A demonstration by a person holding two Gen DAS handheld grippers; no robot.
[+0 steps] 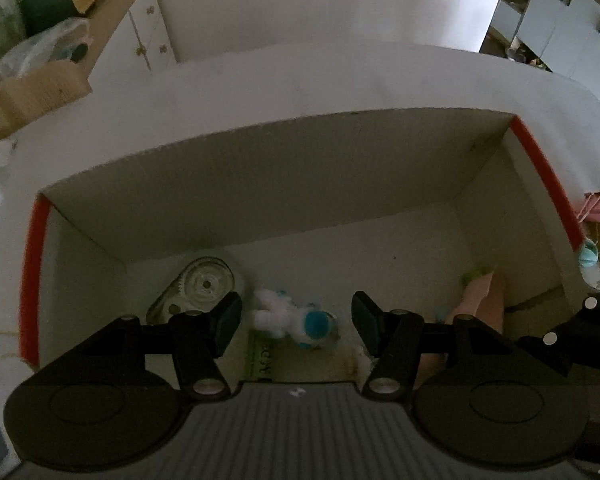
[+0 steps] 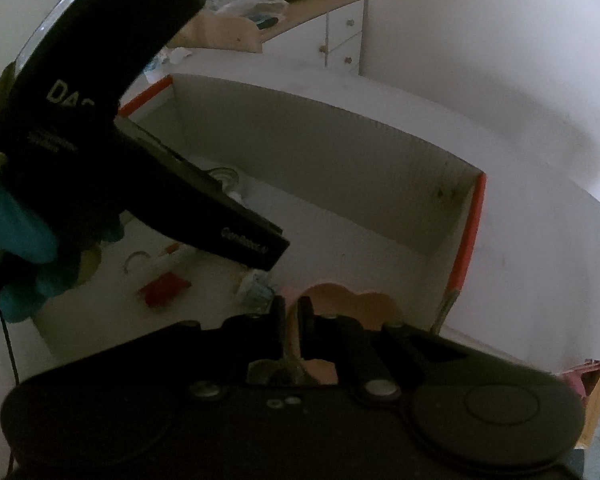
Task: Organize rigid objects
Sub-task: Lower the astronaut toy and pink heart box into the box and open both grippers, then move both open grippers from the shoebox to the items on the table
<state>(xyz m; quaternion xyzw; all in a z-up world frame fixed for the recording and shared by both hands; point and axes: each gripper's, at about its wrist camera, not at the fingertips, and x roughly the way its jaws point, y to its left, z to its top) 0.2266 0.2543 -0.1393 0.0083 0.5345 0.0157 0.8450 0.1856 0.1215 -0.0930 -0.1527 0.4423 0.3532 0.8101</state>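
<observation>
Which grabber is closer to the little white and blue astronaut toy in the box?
Left. The left gripper hangs open right over the white and blue astronaut toy; the right gripper is shut, off beside a pink piece.

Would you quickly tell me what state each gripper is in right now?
Left gripper: open, holding nothing, over the astronaut figure.
Right gripper: shut; whether it pinches anything cannot be told.

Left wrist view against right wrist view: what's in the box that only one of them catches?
Only the left wrist view shows the white-and-blue astronaut figure between the open left gripper. Only the right wrist view shows a red piece on the floor and the shut right gripper. Both show the red-edged cardboard box and the clear tape dispenser.
</observation>
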